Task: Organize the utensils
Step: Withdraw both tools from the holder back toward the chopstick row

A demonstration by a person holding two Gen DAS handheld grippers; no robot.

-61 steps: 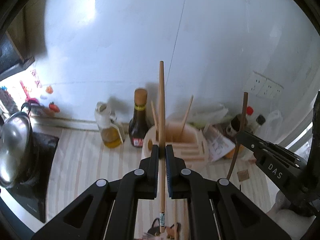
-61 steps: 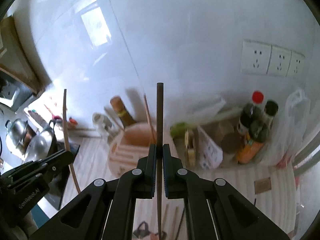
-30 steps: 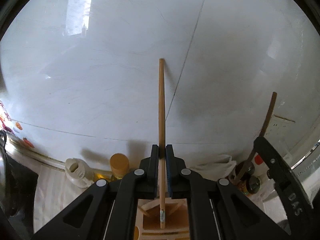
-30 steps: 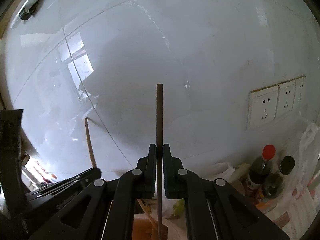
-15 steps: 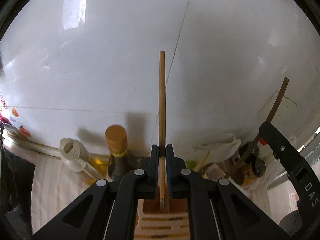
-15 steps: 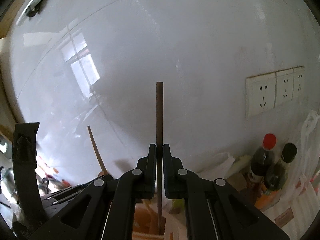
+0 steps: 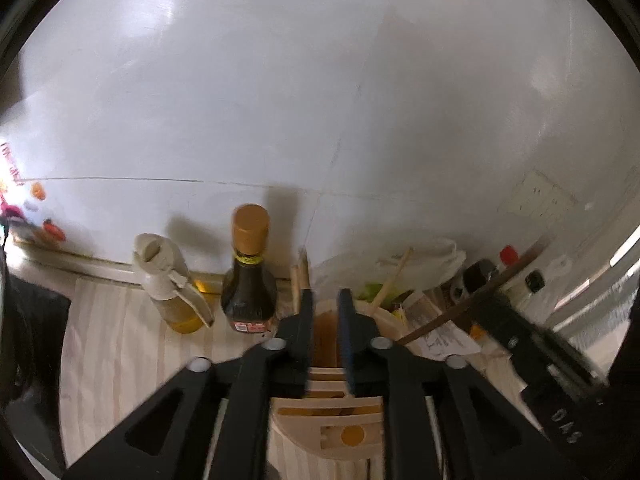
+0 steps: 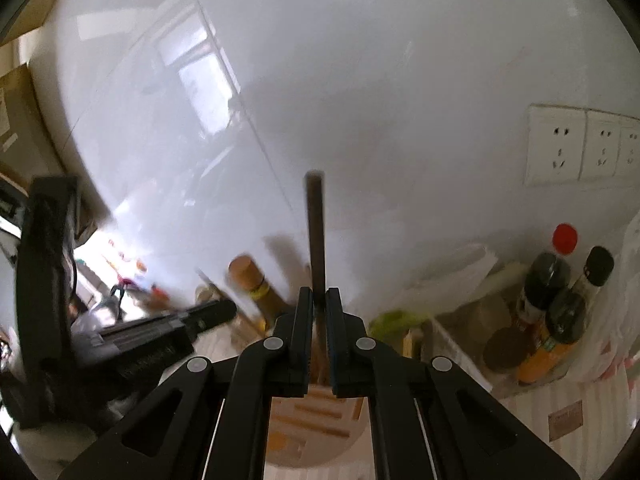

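The left gripper (image 7: 325,300) is held over the wooden holder (image 7: 344,420), its jaws opening with nothing between them; only the holder's brown well is seen through the gap. Light chopsticks (image 7: 301,276) stand in the holder just beyond the left jaw, and another (image 7: 394,278) leans to the right from the far rim.

The right gripper (image 8: 319,302) is held over the same holder (image 8: 316,416). A dark chopstick (image 8: 315,236) stands upright between its jaws, which are opening; whether the pads are touching it cannot be told through the blur. Its lower end runs down toward the holder's well and is hidden there.

In the left view the dark chopstick (image 7: 468,304) is seen slanting across the right side, above the holder's right rim.

The holder stands on the striped desk (image 7: 112,344), near the white wall (image 7: 280,100). To its left a dark bottle (image 7: 249,280) and an oil bottle (image 7: 172,288) crowd the far edge; bare desk lies open nearer on that side. To the right, bags, papers and bottles (image 8: 560,312) fill the space up to the wall under the sockets (image 8: 580,148). The two grippers are close together over the holder.
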